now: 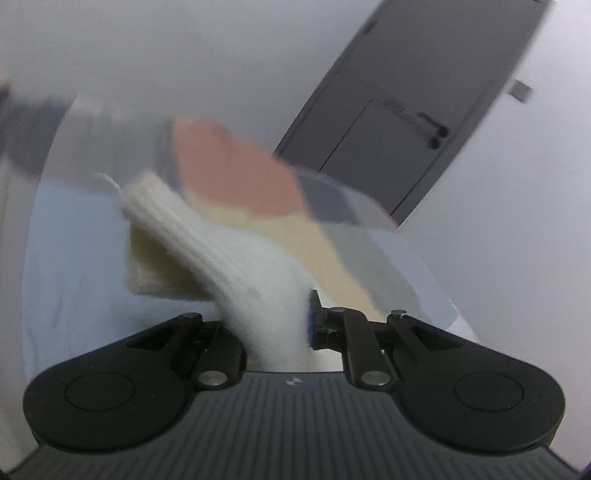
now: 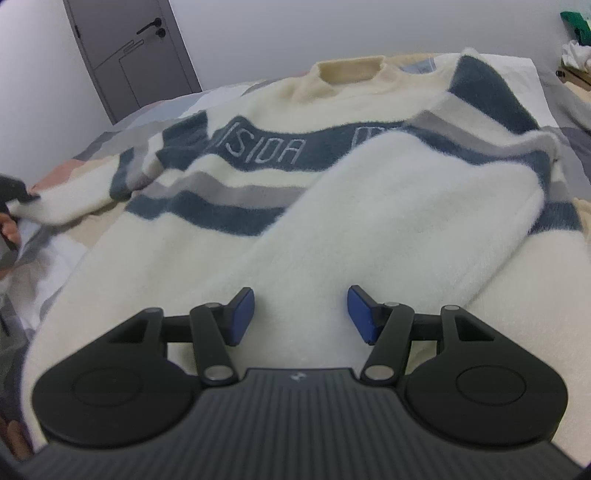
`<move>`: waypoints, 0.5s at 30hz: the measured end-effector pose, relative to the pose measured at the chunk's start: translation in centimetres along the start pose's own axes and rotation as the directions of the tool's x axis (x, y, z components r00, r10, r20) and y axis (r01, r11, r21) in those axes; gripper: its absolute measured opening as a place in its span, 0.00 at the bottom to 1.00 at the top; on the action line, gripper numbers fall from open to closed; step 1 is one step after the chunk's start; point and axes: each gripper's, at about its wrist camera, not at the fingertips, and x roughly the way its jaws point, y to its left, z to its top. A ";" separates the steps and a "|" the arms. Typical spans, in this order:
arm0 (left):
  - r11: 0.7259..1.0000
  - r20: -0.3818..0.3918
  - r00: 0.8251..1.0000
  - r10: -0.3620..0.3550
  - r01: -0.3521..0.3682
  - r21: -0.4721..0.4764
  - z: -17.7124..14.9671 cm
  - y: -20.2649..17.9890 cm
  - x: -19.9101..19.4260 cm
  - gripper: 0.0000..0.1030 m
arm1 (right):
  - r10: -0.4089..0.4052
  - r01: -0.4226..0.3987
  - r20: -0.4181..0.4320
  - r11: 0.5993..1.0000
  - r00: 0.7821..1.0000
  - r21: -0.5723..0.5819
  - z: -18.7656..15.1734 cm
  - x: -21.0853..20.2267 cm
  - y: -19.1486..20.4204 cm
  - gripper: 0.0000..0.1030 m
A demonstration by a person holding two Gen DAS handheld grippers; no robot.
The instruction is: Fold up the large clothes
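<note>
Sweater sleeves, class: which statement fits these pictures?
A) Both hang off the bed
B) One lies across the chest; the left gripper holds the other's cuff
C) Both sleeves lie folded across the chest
B: one sleeve lies across the sweater; the left gripper pinches the other cuff.

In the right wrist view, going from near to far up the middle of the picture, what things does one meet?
Right gripper → folded sleeve → dark band with letters → collar → wall.
</note>
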 end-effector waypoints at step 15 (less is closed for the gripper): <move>0.805 0.130 0.938 -0.321 0.198 0.559 -0.2 -22.0 -17.7 0.14 | -0.038 0.029 0.111 0.996 0.993 0.087 1.4 -4.2 -2.4 0.56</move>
